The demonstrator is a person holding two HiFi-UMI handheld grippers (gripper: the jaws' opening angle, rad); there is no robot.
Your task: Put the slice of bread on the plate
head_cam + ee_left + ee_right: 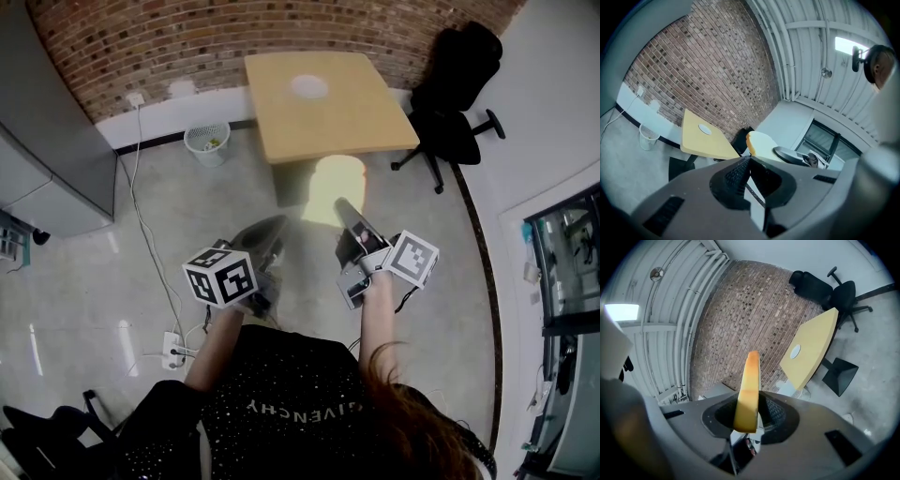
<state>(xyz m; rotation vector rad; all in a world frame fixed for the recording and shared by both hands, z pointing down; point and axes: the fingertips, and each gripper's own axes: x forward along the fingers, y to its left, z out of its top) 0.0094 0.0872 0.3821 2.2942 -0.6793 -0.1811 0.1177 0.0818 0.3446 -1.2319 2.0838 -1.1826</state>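
A pale slice of bread (336,187) is held flat above the floor, a short way from the near edge of a yellow table (356,122), with my right gripper (345,210) shut on it. In the right gripper view the slice (749,390) stands edge-on between the jaws. A small white plate (308,87) lies on the far part of the table; it also shows as the plate (795,351) and the plate (704,129). My left gripper (272,225) is beside the right one, shut and empty, its tips meeting (749,159). From there the bread (761,143) is visible to the right.
A white wastebasket (208,142) stands left of the table by the brick wall. A black office chair (455,103) is at the table's right. A grey cabinet (47,159) fills the left side. A cable and power strip (173,349) lie on the floor.
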